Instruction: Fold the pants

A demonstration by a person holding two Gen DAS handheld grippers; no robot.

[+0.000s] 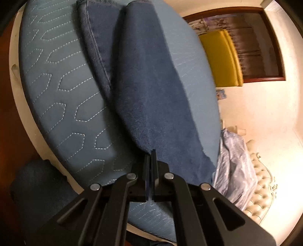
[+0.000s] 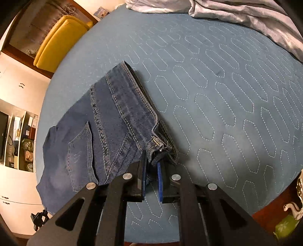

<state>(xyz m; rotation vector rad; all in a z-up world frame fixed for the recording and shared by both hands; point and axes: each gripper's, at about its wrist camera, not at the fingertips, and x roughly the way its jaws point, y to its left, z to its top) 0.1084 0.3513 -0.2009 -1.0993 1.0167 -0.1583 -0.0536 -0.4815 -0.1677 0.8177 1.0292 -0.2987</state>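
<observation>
Dark blue jeans lie on a blue quilted bed. In the left wrist view my left gripper (image 1: pixel 152 151) is shut on the edge of a lifted pant leg (image 1: pixel 149 79), which hangs from it toward the bed; a second layer (image 1: pixel 98 47) lies beside it. In the right wrist view the waistband end of the jeans (image 2: pixel 106 121) lies flat with a back pocket showing. My right gripper (image 2: pixel 152 164) holds the waistband corner (image 2: pixel 157 145) between its blue-padded jaws, which stand a little apart around the thick cloth.
The quilted bed cover (image 2: pixel 217 85) spreads wide to the right. A grey crumpled blanket (image 2: pixel 236 13) lies at the far edge. A yellow chair (image 2: pixel 58 39) and shelves (image 2: pixel 19 140) stand beyond the bed. A tufted headboard (image 1: pixel 261 181) is at right.
</observation>
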